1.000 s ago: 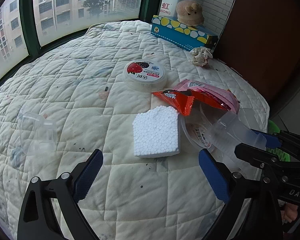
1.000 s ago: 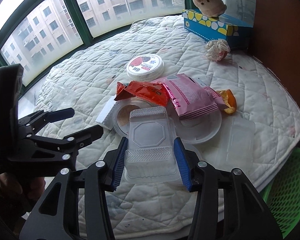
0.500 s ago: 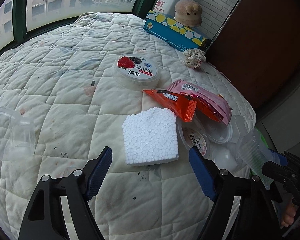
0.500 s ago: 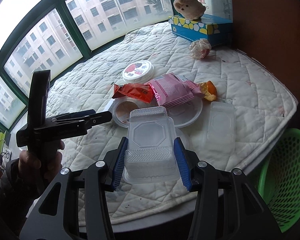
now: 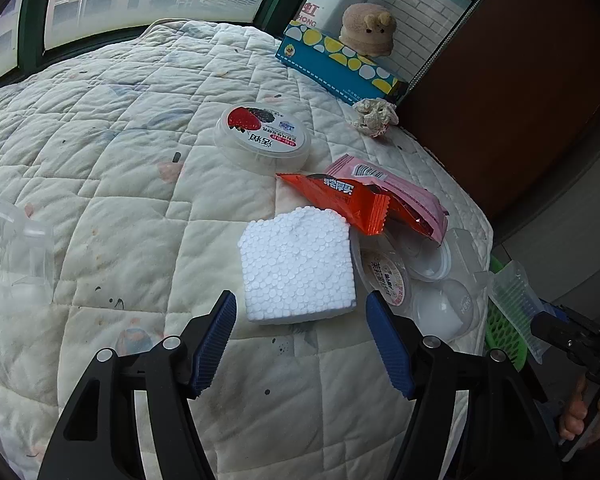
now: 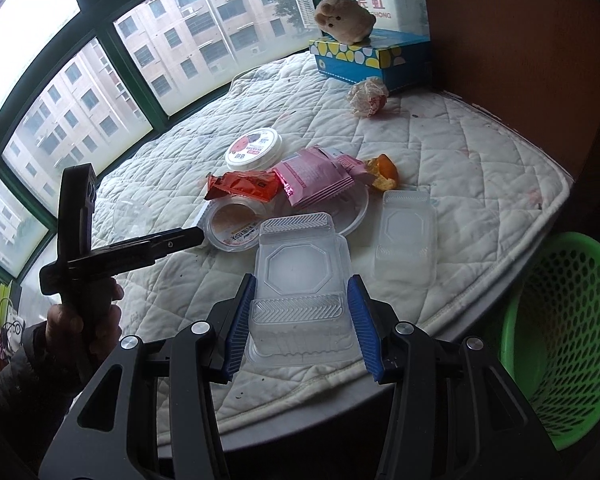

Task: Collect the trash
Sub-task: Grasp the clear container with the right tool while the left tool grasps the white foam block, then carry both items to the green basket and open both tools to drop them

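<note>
My right gripper [image 6: 300,320] is shut on a clear plastic clamshell box [image 6: 300,280], held past the table's front edge; the box also shows in the left wrist view [image 5: 516,300]. A green mesh basket [image 6: 560,340] stands on the floor to the right. My left gripper [image 5: 300,336] is open and empty, its pads either side of the near edge of a white foam block [image 5: 296,264]. Beyond lie an orange wrapper [image 5: 340,200], a pink wrapper [image 5: 396,196], a round yogurt tub [image 5: 264,140], a crumpled paper ball [image 5: 374,116] and clear lids [image 5: 428,280].
The table wears a stained white quilted cover [image 5: 120,180]. A blue tissue box [image 5: 336,68] with a plush toy [image 5: 366,30] sits at the back. A second clear box [image 6: 406,236] and orange peel [image 6: 382,170] lie near the right edge. A clear cup [image 5: 24,256] lies left.
My right gripper has pulled back off the table with the clear box, and the basket has come into view. My left gripper has closed in on the foam block and narrowed its opening.
</note>
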A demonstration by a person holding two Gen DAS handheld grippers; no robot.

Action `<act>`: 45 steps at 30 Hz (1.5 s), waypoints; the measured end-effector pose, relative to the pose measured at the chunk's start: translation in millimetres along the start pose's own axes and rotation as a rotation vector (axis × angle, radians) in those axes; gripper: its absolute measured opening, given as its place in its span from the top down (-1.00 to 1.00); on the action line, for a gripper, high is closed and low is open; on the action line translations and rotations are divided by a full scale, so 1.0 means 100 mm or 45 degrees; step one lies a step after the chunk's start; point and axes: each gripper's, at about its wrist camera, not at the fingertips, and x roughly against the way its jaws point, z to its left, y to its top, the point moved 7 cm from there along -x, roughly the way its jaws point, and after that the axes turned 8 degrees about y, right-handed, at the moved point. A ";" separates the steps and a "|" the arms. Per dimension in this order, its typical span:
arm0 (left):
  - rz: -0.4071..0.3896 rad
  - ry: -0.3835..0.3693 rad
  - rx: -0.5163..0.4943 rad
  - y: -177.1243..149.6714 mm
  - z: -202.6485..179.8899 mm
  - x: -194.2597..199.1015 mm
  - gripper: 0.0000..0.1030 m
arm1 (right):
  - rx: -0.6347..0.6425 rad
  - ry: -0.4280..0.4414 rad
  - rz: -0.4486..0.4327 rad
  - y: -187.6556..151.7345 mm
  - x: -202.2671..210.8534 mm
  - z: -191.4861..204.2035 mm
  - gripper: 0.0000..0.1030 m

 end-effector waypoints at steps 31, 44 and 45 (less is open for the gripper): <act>-0.134 0.132 -0.114 0.00 -0.23 0.61 -0.08 | -0.207 -0.202 -0.134 -0.32 0.65 -0.84 0.08; -0.109 -0.104 -0.342 -0.16 -1.65 0.64 -0.08 | -0.344 -0.395 -0.188 -0.65 1.22 -1.73 0.07; -0.101 -0.121 -0.359 -0.18 -1.77 0.60 -0.08 | -0.349 -0.412 -0.187 -0.68 1.25 -1.78 0.07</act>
